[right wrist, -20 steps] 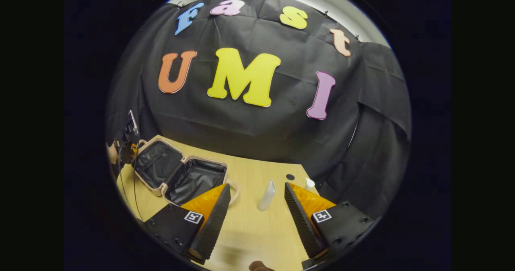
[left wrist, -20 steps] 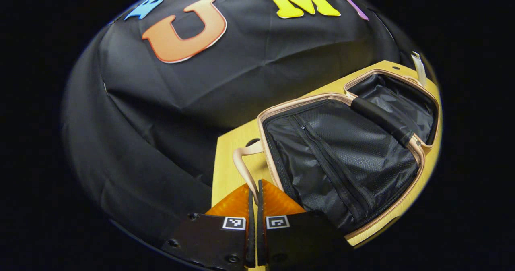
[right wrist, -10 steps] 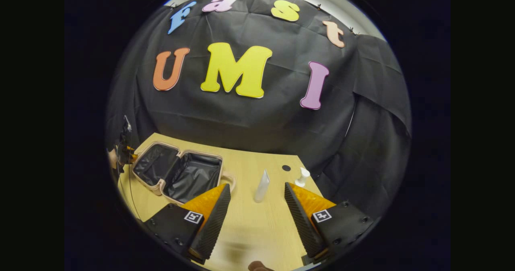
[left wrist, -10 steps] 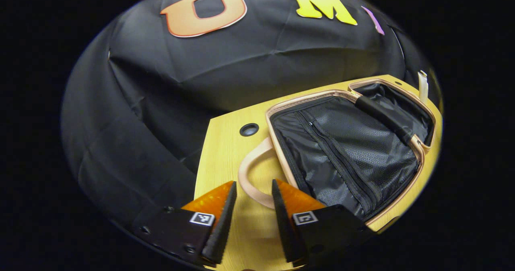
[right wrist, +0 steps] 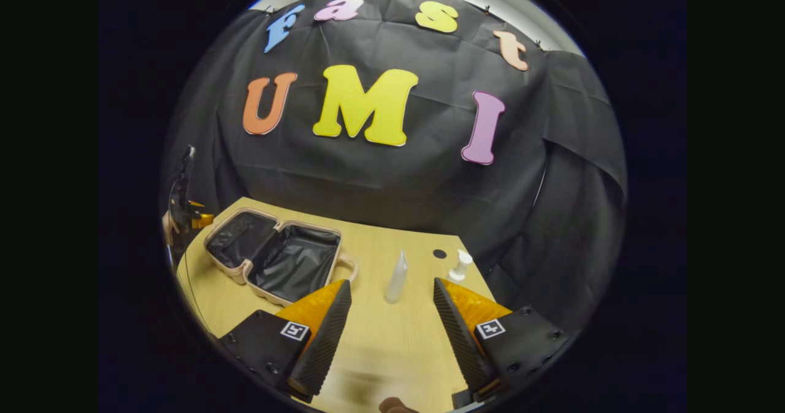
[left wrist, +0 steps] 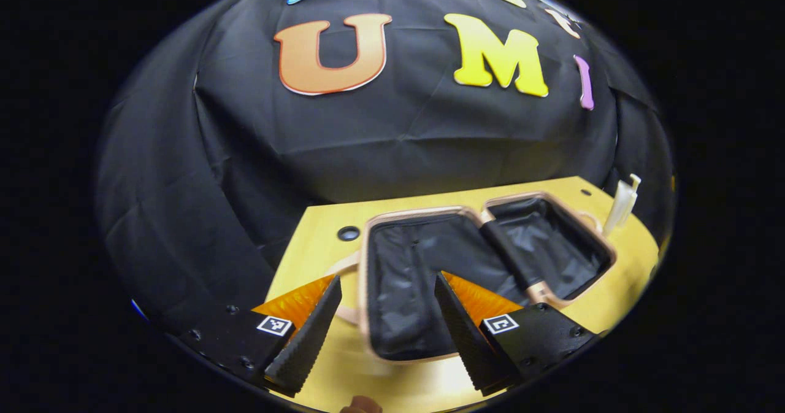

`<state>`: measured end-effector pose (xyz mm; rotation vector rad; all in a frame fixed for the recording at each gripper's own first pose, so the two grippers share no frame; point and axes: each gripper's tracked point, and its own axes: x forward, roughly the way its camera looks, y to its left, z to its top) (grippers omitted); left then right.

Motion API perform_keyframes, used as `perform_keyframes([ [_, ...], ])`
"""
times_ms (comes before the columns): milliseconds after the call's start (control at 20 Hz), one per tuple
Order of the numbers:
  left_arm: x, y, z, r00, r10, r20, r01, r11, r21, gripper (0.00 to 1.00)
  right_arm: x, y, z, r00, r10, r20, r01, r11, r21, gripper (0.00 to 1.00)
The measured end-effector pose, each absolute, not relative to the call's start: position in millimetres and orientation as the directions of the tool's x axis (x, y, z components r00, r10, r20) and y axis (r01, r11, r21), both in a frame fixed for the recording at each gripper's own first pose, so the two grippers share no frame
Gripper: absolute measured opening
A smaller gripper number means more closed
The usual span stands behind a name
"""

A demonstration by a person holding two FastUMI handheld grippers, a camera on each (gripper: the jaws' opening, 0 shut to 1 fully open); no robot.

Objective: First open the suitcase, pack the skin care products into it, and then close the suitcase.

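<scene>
black-lined suitcase lies open on the wooden table, opening step apparently done. just right of it stand a slim tube and a pump bottle, unpacked. both the right gripper and left gripper are spread and empty; next likely calls for closing on the tube.

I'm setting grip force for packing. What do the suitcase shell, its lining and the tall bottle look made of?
Suitcase shell: probably hard plastic, smooth beige-pink, with a rigid rim and moulded handle. Lining: thin black fabric, likely nylon, wrinkled with a slight sheen. Tall bottle: looks like translucent whitish plastic, matte; whether soft or stiff cannot be told.
</scene>
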<state>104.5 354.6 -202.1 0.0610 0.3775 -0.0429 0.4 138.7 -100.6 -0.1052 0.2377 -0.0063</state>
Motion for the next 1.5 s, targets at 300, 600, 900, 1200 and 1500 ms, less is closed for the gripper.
perform_keyframes([
  [300, 99.7, 189.5, -164.4, 0.921, -0.199, -0.334, 0.206, 0.978, -0.014, 0.97, 19.5, 90.1, -110.0, 0.973, 0.044, -0.226, -0.066, 0.994, -0.092, 0.8],
  [600, 103.0, 14.4, -171.6, 0.86, -0.371, -0.351, 0.376, 0.925, -0.057, 0.97, 43.9, 13.6, -132.8, 0.967, 0.049, -0.249, -0.077, 0.992, -0.103, 0.8],
  [900, 122.9, -126.6, -222.3, 0.776, -0.498, -0.386, 0.503, 0.859, -0.097, 0.98, 58.9, -55.5, -162.1, 0.951, 0.029, -0.308, -0.06, 0.994, -0.091, 0.8],
  [1200, 162.8, -196.4, -281.1, 0.741, -0.515, -0.431, 0.493, 0.853, -0.171, 0.98, 69.7, -87.5, -195.7, 0.926, 0.053, -0.374, -0.094, 0.991, -0.092, 0.8],
  [1500, 208.0, -214.9, -308.7, 0.779, -0.472, -0.412, 0.423, 0.881, -0.21, 0.71, 95.9, -96.7, -217.0, 0.909, 0.085, -0.408, -0.143, 0.983, -0.113, 0.8],
])
